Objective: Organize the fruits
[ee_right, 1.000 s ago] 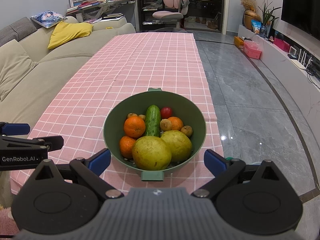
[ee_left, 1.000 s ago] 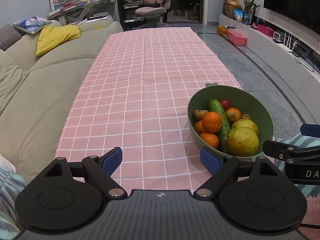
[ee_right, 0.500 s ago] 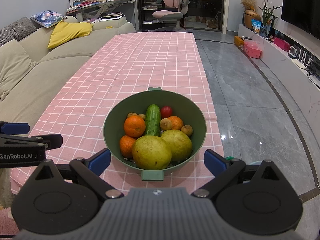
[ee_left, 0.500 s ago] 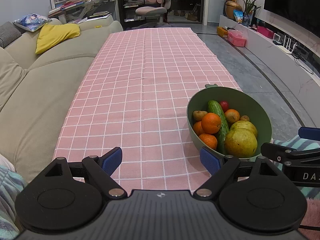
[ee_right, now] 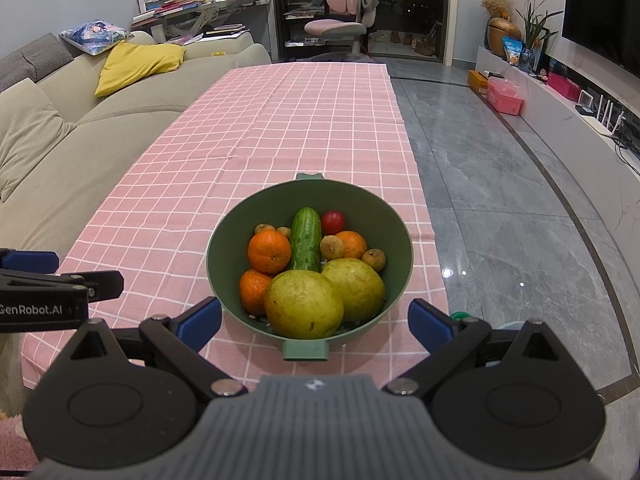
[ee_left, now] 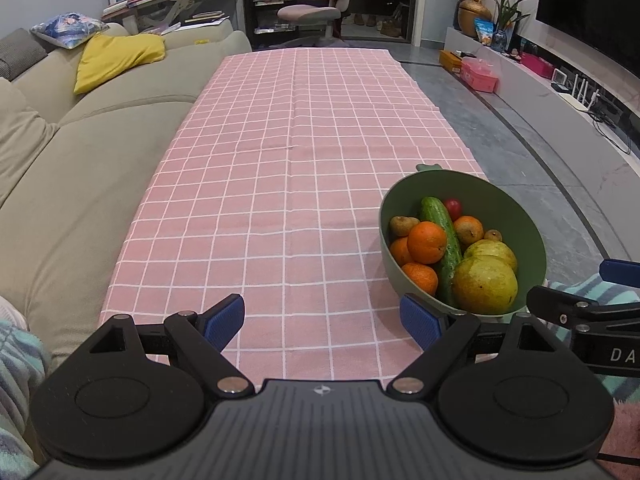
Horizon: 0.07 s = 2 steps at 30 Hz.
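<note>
A green bowl (ee_right: pixel 224 236) stands near the front right of the pink checked tablecloth (ee_right: pixel 280 120); it also shows in the left wrist view (ee_left: pixel 520 216). It holds two yellow-green pears (ee_right: pixel 304 304), a cucumber (ee_right: pixel 306 240), several oranges (ee_right: pixel 269 251), a red tomato (ee_right: pixel 333 222) and small brown fruits. My right gripper (ee_right: pixel 316 320) is open and empty, its fingers just short of the bowl on either side. My left gripper (ee_left: pixel 322 318) is open and empty over the cloth, left of the bowl.
A beige sofa (ee_left: pixel 80 152) with a yellow cushion (ee_left: pixel 116 56) runs along the table's left side. Grey tiled floor (ee_right: pixel 500 200) lies to the right, with a low TV unit (ee_right: pixel 580 112) beyond. A desk and pink chair (ee_right: pixel 340 28) stand at the far end.
The left gripper has drifted slightly back and left, so the bowl sits a little farther right in its view. The right gripper has hardly moved. Both stay open.
</note>
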### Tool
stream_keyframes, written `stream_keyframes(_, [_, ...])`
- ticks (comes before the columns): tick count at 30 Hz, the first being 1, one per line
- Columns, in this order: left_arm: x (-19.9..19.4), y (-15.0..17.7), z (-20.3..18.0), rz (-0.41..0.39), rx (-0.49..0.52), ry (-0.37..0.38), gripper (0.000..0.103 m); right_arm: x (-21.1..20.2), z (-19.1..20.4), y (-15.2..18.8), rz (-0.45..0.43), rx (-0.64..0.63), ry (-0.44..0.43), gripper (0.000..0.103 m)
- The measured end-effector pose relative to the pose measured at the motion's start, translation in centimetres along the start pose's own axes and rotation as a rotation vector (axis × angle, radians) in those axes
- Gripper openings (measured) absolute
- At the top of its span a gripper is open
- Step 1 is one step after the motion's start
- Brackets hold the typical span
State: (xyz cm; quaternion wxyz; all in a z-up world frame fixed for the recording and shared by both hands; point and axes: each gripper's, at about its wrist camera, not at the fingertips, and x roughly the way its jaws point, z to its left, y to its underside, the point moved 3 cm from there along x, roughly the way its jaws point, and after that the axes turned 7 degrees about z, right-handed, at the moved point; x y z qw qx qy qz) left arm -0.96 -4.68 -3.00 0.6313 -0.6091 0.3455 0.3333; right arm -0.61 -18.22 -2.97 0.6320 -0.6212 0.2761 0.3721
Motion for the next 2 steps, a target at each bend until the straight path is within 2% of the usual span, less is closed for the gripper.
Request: stream_keyframes(2, [-0.01, -0.02, 0.19, 0.0, -0.008, -0.003, 0.102, 0.02, 0.03, 0.02, 0.001, -0.001, 0.0, 0.096])
